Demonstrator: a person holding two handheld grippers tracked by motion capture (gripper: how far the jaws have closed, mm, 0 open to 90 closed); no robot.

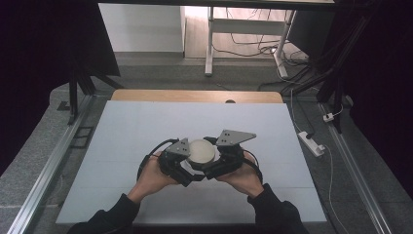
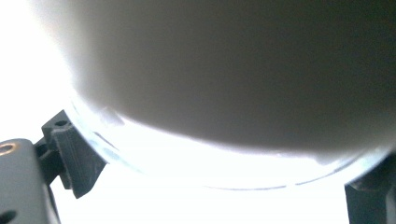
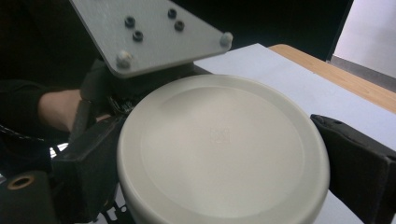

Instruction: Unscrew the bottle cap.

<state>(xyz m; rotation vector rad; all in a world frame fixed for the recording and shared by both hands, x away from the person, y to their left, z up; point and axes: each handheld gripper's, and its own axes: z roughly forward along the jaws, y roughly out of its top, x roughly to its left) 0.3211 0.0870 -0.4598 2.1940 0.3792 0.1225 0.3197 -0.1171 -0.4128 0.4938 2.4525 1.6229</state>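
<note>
Two grippers, left and right, clamp a lidded jar from opposite sides, so twisting its lid off likely comes next.

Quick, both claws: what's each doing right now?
Left claw: shut on the round container, at its clear base.
Right claw: shut on the container's cream lid.

My high view looks forward and down over the table, well back from the work at its 6 o'clock. My left gripper view sits pressed against the round lidded container. My right gripper view looks down on that container from close by; all three share it.
</note>
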